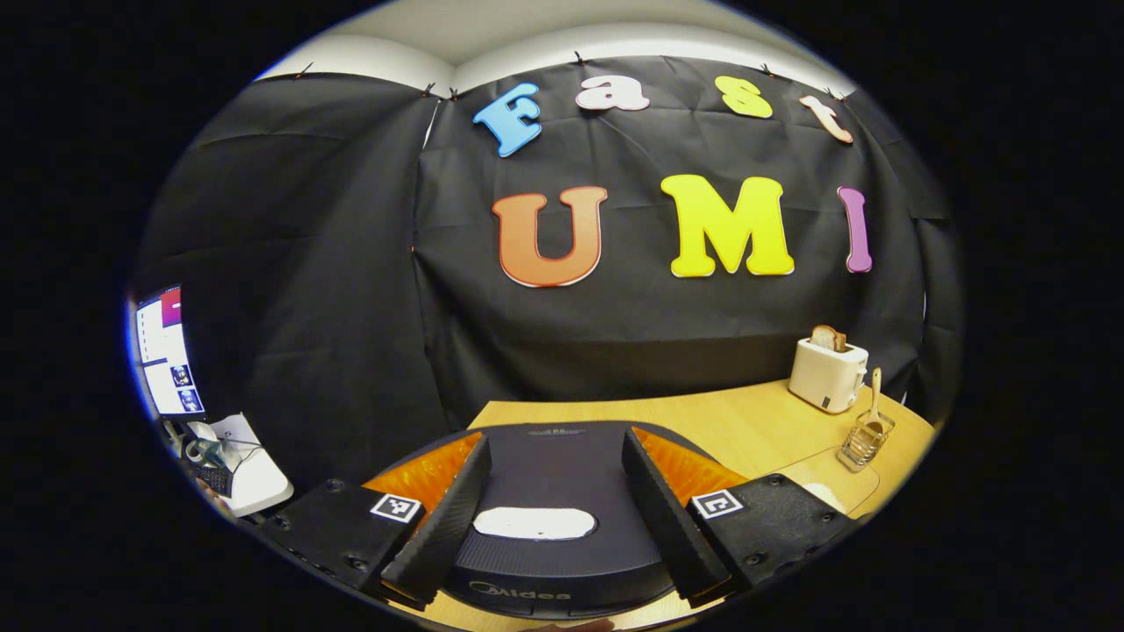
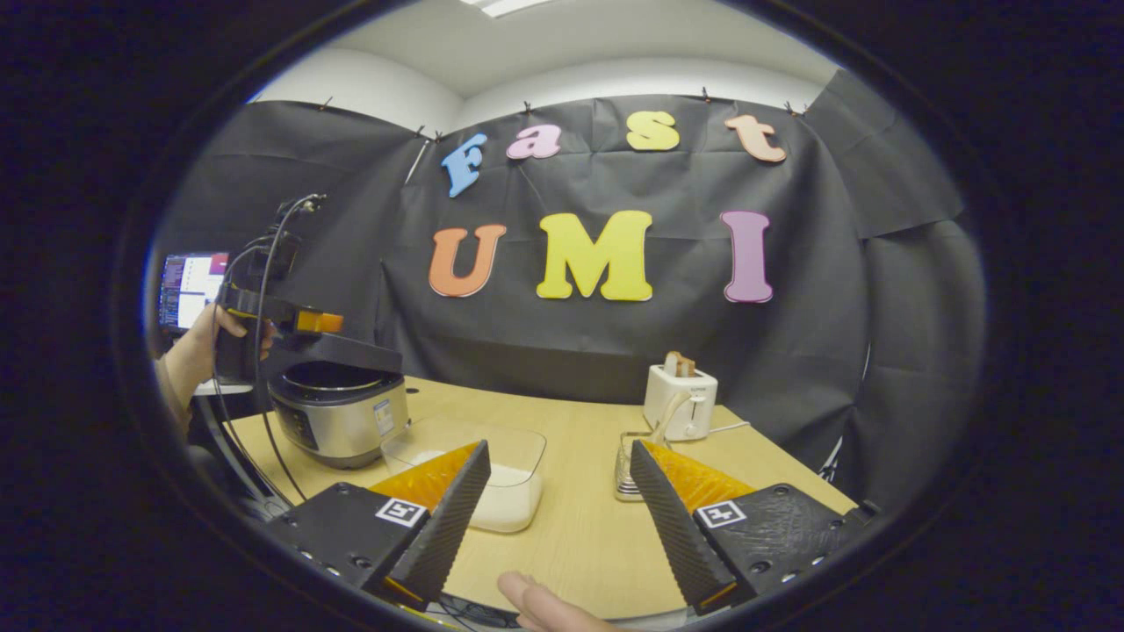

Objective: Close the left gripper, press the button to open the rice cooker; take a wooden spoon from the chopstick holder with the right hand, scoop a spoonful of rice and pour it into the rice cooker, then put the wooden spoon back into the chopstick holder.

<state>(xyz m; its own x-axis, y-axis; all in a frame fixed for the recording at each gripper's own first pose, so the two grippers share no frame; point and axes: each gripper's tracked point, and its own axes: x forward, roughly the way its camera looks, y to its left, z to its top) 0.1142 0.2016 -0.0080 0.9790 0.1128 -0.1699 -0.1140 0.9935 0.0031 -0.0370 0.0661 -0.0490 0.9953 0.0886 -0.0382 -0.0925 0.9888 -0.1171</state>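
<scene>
The rice cooker (image 2: 338, 417) stands at the table's left end with its dark lid (image 2: 347, 353) lifted, and the inner pot's rim shows under it. My left gripper (image 1: 556, 439) is open. The lid (image 1: 562, 478) lies close below, between its spread fingers. A hand holds that left gripper (image 2: 263, 312) above the cooker. My right gripper (image 2: 559, 448) hangs open and holds nothing over the table's near side. The wooden spoon (image 1: 875, 405) stands in the wire chopstick holder (image 1: 865, 441). That holder (image 2: 625, 470) is just behind my right finger. A clear tub of white rice (image 2: 505, 478) sits beside the cooker.
A white toaster (image 2: 680, 399) holding a slice of bread stands at the back of the wooden table (image 2: 571, 527); the same toaster (image 1: 827, 373) is to the right of the cooker. A lit monitor (image 1: 167, 351) is off to the left. A fingertip (image 2: 544, 606) shows at the bottom edge.
</scene>
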